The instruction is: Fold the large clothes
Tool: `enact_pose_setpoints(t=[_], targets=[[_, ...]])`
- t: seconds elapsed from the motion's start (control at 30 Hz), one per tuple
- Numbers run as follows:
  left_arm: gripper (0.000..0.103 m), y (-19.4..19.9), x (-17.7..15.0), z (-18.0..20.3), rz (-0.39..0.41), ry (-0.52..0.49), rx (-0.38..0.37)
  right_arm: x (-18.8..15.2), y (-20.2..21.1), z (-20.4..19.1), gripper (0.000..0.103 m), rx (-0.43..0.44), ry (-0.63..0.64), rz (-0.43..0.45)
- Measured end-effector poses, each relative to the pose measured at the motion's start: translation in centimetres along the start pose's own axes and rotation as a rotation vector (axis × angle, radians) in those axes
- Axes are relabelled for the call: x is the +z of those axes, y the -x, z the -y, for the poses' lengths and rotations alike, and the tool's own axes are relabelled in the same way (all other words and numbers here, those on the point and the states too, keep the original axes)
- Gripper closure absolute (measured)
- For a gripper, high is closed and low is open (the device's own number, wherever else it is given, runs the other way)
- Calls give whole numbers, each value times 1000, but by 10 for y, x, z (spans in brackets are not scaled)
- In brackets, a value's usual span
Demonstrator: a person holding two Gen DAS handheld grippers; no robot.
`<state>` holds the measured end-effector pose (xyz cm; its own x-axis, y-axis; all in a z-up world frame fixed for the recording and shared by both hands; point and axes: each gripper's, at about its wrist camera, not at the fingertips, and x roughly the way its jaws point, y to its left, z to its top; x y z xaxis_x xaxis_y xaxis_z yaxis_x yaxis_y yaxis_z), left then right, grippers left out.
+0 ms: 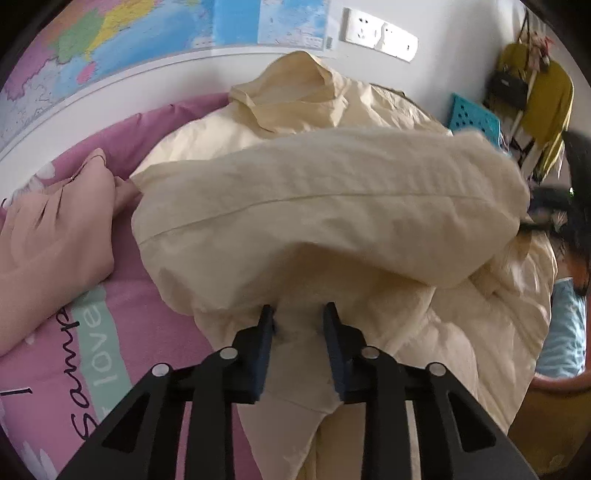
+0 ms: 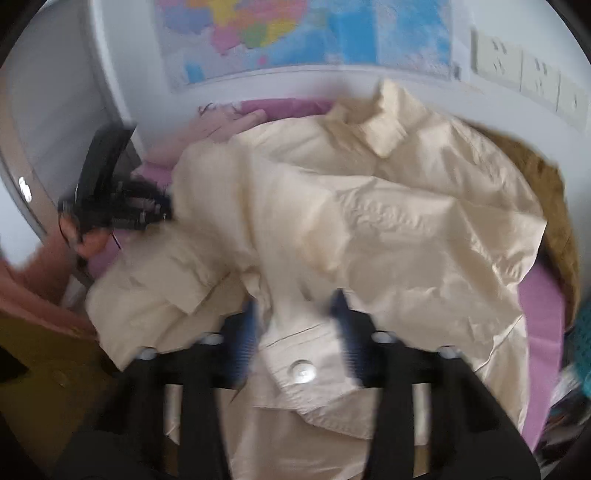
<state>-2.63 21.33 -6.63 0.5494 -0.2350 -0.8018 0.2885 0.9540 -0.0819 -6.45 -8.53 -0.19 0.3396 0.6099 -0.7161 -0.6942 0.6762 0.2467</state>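
A large cream jacket point(image 1: 325, 206) lies spread on a pink bedspread point(image 1: 48, 384), collar toward the wall, with one part folded across its middle. My left gripper point(image 1: 298, 314) is over its near left edge, jaws apart, with cream cloth between the pads. My right gripper point(image 2: 295, 306) is over the jacket point(image 2: 369, 221) near a buttoned cuff or hem with a silver snap point(image 2: 302, 370); its jaws are apart with cloth between them. This view is blurred. The left gripper also shows in the right wrist view point(image 2: 110, 199).
A pale pink garment point(image 1: 55, 236) lies on the bed left of the jacket. A map point(image 1: 147, 40) and wall sockets point(image 1: 380, 33) are behind. A teal basket point(image 1: 472, 118) and hanging yellow clothes point(image 1: 546, 96) stand at right.
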Motion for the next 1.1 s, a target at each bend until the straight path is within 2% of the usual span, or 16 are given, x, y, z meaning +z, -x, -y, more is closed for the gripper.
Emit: enact_pose_setpoints(t=[0.07, 0.13, 0.2, 0.23, 0.3, 0.33, 0.43, 0.47, 0.57, 0.6, 0.67, 0.73, 0.8, 0.87, 0.93, 1.1], targets=[[79, 0, -3, 1, -13, -12, -3, 18, 28, 27, 76, 6, -72, 87], [80, 3, -9, 4, -19, -22, -28, 33, 37, 51, 79, 12, -134, 93], [80, 6, -15, 13, -12, -48, -36, 40, 22, 63, 79, -80, -119, 7], [81, 6, -18, 18, -18, -65, -15, 40, 1, 69, 79, -135, -117, -90], [81, 1, -21, 22, -36, -73, 18, 39, -28, 71, 62, -206, -76, -244], [81, -1, -24, 21, -39, -64, 17, 41, -32, 70, 57, -245, -50, -262], [81, 1, -28, 11, -22, -16, -13, 68, -8, 56, 42, -155, -30, -121], [81, 2, -29, 9, -17, -9, -19, 76, -2, 50, 32, -131, -13, -81], [80, 1, -30, 7, -12, -10, -28, 106, 6, 21, 26, -25, 58, 15], [80, 1, -31, 8, -11, -12, -28, 117, -3, 15, 33, 26, 55, 15], [80, 0, -31, 7, -8, -3, -35, 136, -34, -4, 48, 17, 114, -23], [80, 1, -32, 7, -3, 3, -41, 145, -68, -24, 48, 21, 173, -83], [80, -1, -32, 6, 0, 4, -44, 149, -123, -46, 59, 45, 243, -209], [80, 0, -32, 5, 2, 11, -50, 146, -158, -64, 59, 34, 310, -290], [79, 0, -33, 3, 3, 17, -57, 145, -181, -79, 61, 124, 335, -350], [79, -2, -34, -4, 10, 35, -85, 145, -198, -107, 58, 139, 433, -397]])
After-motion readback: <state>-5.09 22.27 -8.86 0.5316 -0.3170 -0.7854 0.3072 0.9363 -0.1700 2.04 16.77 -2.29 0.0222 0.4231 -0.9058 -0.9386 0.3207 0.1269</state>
